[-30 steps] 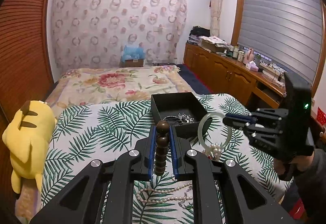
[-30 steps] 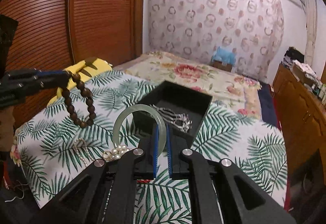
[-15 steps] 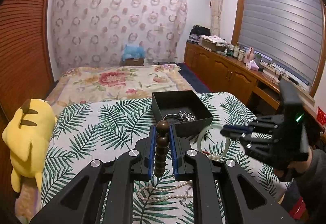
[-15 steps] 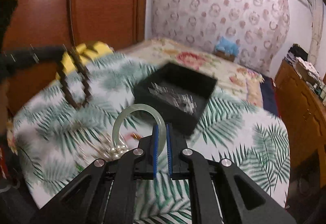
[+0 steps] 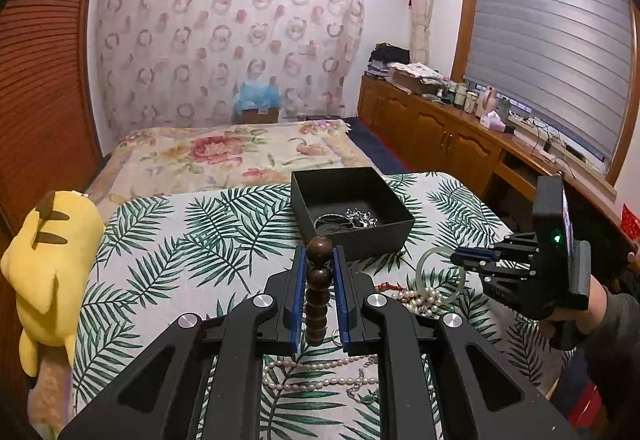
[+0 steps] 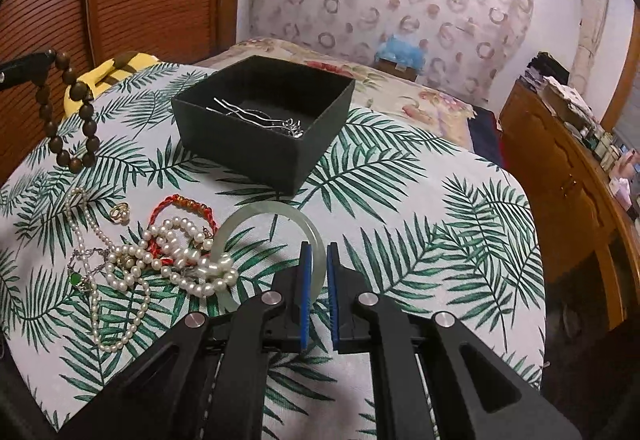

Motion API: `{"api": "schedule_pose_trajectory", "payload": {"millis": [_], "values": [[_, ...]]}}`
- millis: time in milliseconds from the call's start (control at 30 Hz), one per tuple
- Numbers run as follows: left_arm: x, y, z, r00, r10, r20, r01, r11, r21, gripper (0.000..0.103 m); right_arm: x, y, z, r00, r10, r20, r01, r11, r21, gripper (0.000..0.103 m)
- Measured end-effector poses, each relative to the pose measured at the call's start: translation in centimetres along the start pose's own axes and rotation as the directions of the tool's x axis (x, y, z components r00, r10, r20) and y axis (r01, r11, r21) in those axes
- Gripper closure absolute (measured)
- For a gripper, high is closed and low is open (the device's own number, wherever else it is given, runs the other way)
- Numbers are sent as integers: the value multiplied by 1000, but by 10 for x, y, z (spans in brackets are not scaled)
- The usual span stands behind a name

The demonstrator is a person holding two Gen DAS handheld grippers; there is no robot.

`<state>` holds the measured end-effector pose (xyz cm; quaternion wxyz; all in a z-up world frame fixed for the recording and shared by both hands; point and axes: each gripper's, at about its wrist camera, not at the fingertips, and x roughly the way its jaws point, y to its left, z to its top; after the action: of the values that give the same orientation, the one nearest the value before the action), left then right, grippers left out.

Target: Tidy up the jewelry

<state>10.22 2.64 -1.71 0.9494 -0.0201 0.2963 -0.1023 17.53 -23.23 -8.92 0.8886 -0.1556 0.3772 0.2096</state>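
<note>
My left gripper is shut on a dark wooden bead bracelet and holds it above the palm-print cloth; the bracelet hangs in the right wrist view at far left. My right gripper is shut on a pale green jade bangle, whose lower rim lies among the pearls on the cloth; it shows in the left wrist view. An open black box with a silver hairpin inside stands just beyond.
A heap of pearl strands, a red braided cord, a small ring and a thin chain with a green stone lie left of the bangle. A yellow plush toy lies at the table's left edge. A wooden counter runs along the right.
My right gripper has lowered the jade bangle from mid-air down onto the cloth by the pearl heap. My left gripper has held still with the bead bracelet.
</note>
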Motion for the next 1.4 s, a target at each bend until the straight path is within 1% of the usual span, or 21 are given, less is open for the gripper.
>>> {"api": "schedule_pose_trajectory", "payload": {"millis": [200,267,333,433,500,600,700,800,867,1033,1100,1167,1200,1233,1400], "values": [[2,-1,-2,1000,-1,-6,1,1000,-1,91,-8,5,-3,1000,4,11,-4,1000,10,92],[2,-1,-2,1000,-2,-6,2,1000,-2,91,-12,10,-2,999,21,24,-21,1000,8,79],[3,-1,-3,1000,-2,-9,2,1000,-2,91,-17,17,-1,999,24,36,-24,1000,1,75],[4,-2,-5,1000,-3,-12,3,1000,-1,91,-22,26,1,997,62,46,-62,998,1,75],[4,-2,-6,1000,-1,-13,1,1000,-3,91,-23,36,1,991,125,45,-124,992,-14,75],[4,0,-9,1000,-2,-15,2,1000,-9,91,-18,54,-1,980,200,19,-199,979,-48,75],[4,1,-12,1000,-2,-18,2,1000,-12,91,-10,72,-2,968,252,-11,-252,964,-90,75],[4,3,-13,1000,-2,-19,2,1000,-13,91,-1,79,-1,961,275,-40,-278,956,-93,75],[4,3,-13,1000,-1,-18,1,1000,-14,91,8,79,1,961,271,-58,-275,958,-85,75],[3,5,-14,1000,-2,-18,1,1000,-18,91,20,78,5,950,302,-81,-306,950,-57,75],[3,6,-14,1000,-2,-20,2,1000,-18,91,21,81,7,950,299,-89,-306,950,-70,75],[3,6,-15,1000,-5,-21,4,1000,-19,91,21,82,7,944,317,-93,-324,944,-69,90],[2,6,-14,1000,-5,-22,5,1000,-19,91,19,82,7,941,326,-90,-332,941,-66,91],[2,5,-15,1000,-6,-22,6,1000,-16,91,17,81,7,943,323,-82,-328,942,-66,94],[0,0,-11,1000,-8,-20,8,1000,-5,91,-4,69,12,946,324,-23,-325,945,-46,94]]}}
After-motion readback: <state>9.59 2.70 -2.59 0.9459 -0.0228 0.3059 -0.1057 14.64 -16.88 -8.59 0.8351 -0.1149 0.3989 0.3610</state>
